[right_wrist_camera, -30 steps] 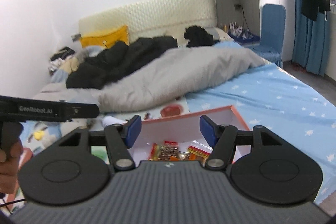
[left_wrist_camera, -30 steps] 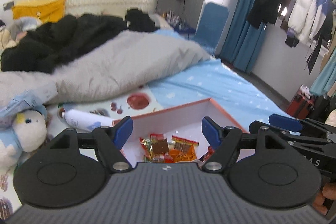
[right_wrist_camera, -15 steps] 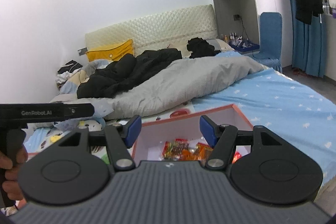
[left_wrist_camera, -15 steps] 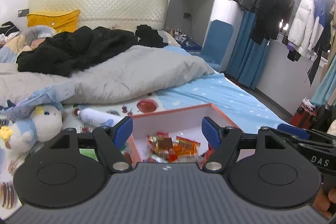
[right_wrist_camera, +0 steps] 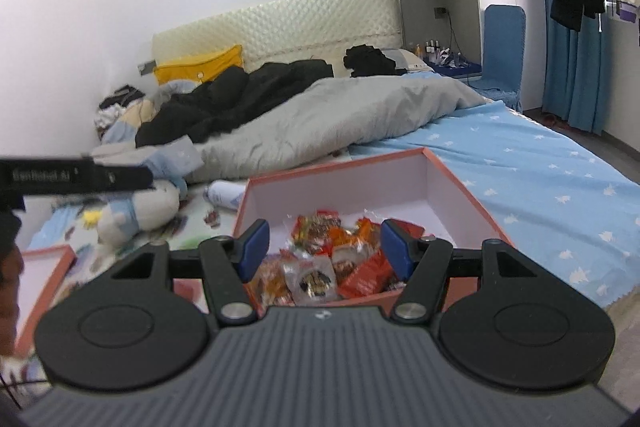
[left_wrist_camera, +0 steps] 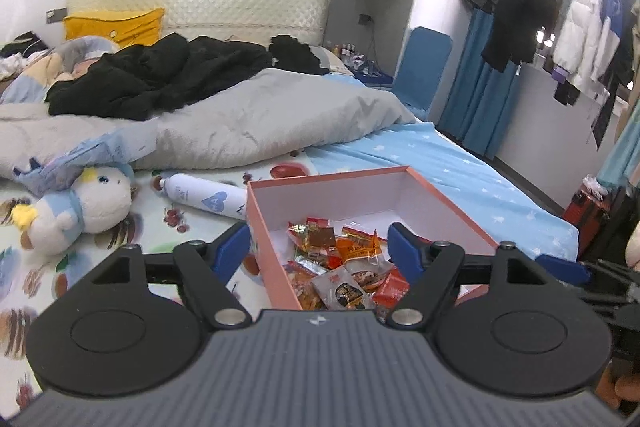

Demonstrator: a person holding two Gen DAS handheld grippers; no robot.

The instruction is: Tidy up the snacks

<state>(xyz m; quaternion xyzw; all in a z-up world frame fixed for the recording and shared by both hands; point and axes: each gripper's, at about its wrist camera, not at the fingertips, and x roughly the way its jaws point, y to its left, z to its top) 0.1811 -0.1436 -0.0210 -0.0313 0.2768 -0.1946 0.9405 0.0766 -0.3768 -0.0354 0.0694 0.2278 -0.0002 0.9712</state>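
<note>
My left claw [left_wrist_camera: 320, 245] hung over the near left corner of the pink box [left_wrist_camera: 448, 205], its jaws opening, with nothing pinched – the box's left wall ran up between the blue pads, and the heap of snack packets [left_wrist_camera: 340, 263] lay just beyond and below them. My right claw [right_wrist_camera: 324, 247] stood about half open and empty, its pads apart above the same packets [right_wrist_camera: 328, 259] in the near end of the box [right_wrist_camera: 444, 187]; the far end of the box was bare white floor. The box sat on the bed [right_wrist_camera: 540, 179], on the blue starred sheet.

Left of my left claw, past the box wall, a white bottle [left_wrist_camera: 204, 197] lay on its side on the fruit-print mat – further left, a plush toy [left_wrist_camera: 76, 207]. In the right wrist view the other rig's black bar [right_wrist_camera: 76, 177] crossed the left edge, and a second pink-edged tray [right_wrist_camera: 44, 279] lay low on that side. Beyond everything, a grey duvet [left_wrist_camera: 260, 123] was heaped with black clothing [left_wrist_camera: 156, 79], a yellow pillow [left_wrist_camera: 112, 23] against the headboard.
</note>
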